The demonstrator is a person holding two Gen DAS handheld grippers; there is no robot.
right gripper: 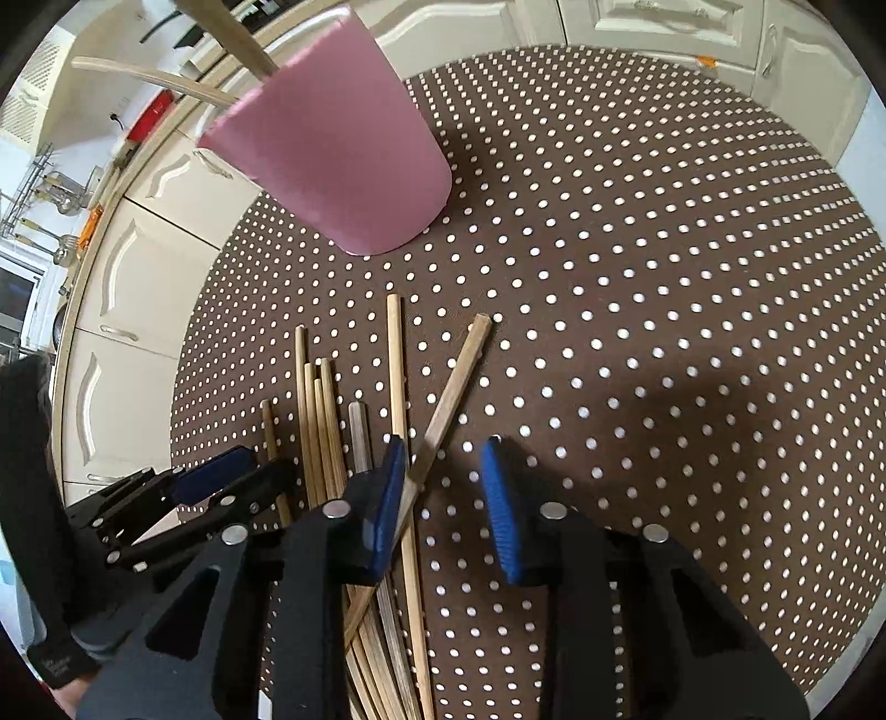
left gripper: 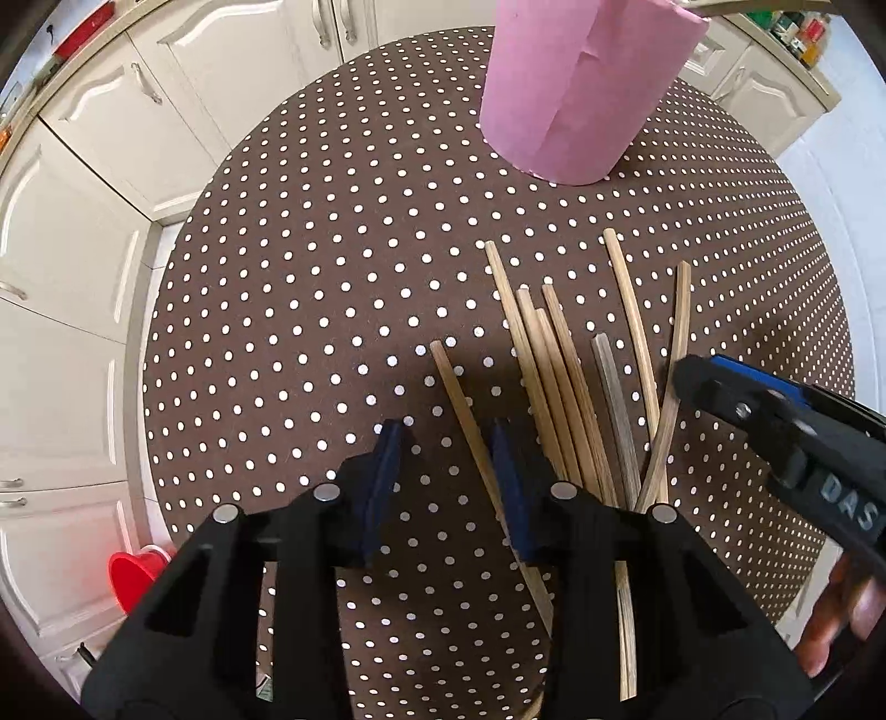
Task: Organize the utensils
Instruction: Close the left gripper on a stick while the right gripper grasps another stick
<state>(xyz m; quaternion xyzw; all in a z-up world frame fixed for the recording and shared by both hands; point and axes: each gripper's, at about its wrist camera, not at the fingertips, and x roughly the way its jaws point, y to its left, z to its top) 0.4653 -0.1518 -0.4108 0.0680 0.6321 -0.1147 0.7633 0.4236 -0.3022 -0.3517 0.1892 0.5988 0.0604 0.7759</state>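
Several wooden chopsticks lie fanned on the brown polka-dot tablecloth; they also show in the right wrist view. A pink cup stands behind them, and in the right wrist view two wooden sticks poke out of it. My left gripper is open, low over the cloth, straddling the leftmost chopstick. My right gripper is open just right of the pile, its left finger over a crossed chopstick. It also shows in the left wrist view.
The round table is ringed by white kitchen cabinets. A red bucket sits on the floor at the left. The left gripper shows at the left of the right wrist view.
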